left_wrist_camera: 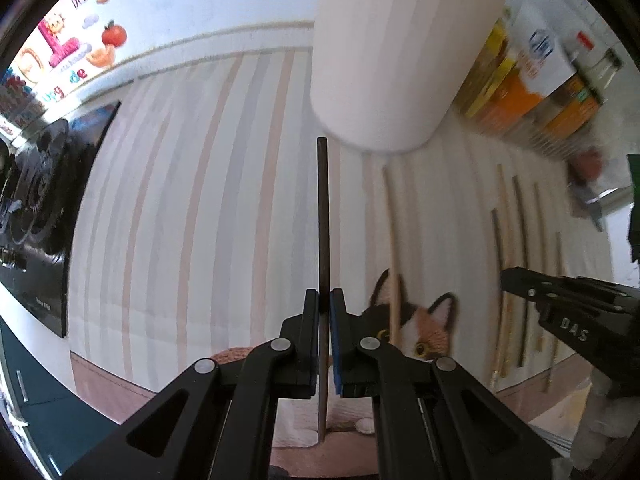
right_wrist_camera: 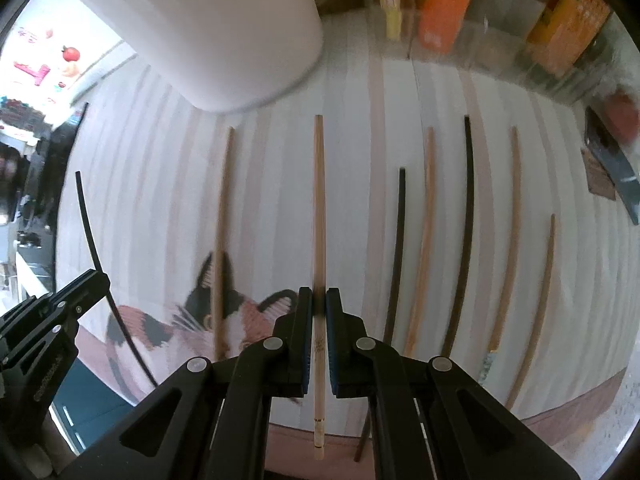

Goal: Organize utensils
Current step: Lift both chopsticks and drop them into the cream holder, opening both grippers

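The left gripper (left_wrist_camera: pixel 324 300) clamps a dark chopstick (left_wrist_camera: pixel 322 216), its tip ahead near a white cup (left_wrist_camera: pixel 392 60). The right gripper (right_wrist_camera: pixel 319 300) pinches a pale wooden chopstick (right_wrist_camera: pixel 319 200). Right of it, five more chopsticks (right_wrist_camera: pixel 464 232) lie on a striped cloth (right_wrist_camera: pixel 160 200) bearing a cat picture (right_wrist_camera: pixel 240 316); cartons (right_wrist_camera: pixel 448 4) stand beyond.

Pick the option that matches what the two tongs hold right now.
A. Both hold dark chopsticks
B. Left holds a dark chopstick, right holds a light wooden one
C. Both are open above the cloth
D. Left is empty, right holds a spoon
B: the left tongs are shut on a dark chopstick, and the right tongs are shut on a light wooden chopstick.
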`<state>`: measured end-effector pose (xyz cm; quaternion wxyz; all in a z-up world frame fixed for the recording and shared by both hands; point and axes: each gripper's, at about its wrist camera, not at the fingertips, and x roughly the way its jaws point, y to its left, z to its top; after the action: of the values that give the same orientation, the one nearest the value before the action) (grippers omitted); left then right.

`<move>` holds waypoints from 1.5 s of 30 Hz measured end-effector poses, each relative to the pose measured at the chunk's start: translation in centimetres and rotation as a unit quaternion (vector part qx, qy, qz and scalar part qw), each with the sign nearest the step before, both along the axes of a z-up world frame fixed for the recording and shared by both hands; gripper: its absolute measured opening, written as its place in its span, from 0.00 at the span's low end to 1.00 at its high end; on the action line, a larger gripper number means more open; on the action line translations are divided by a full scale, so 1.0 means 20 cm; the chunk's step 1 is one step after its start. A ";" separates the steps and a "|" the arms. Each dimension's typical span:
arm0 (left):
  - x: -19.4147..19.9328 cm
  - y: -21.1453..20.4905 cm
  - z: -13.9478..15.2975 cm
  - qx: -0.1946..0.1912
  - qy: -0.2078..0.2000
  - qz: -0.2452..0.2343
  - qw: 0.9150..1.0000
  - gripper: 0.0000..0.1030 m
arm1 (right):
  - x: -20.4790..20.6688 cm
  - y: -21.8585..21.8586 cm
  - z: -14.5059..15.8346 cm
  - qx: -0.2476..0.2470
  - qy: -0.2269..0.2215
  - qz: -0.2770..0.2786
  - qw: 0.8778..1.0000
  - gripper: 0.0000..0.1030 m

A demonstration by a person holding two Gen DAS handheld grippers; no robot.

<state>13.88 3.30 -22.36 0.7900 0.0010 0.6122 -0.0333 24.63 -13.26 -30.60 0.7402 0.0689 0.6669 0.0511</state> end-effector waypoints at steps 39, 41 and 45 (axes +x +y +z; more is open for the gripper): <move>0.87 -0.02 1.21 -0.059 -0.218 -0.015 0.974 0.02 | 0.87 0.00 1.52 0.065 -0.398 -0.078 0.912 0.07; 0.91 -0.02 1.15 -0.060 -0.201 -0.010 0.978 0.02 | 0.93 0.01 1.48 0.061 -0.411 -0.083 0.906 0.07; 0.99 0.01 1.03 -0.065 -0.170 0.004 0.983 0.02 | 1.01 0.04 1.38 0.055 -0.424 -0.083 0.900 0.07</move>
<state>33.59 3.53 -1.71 0.8809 -0.0473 0.4658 -0.0689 44.82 -12.39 -2.97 0.9496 0.1362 0.2778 0.0506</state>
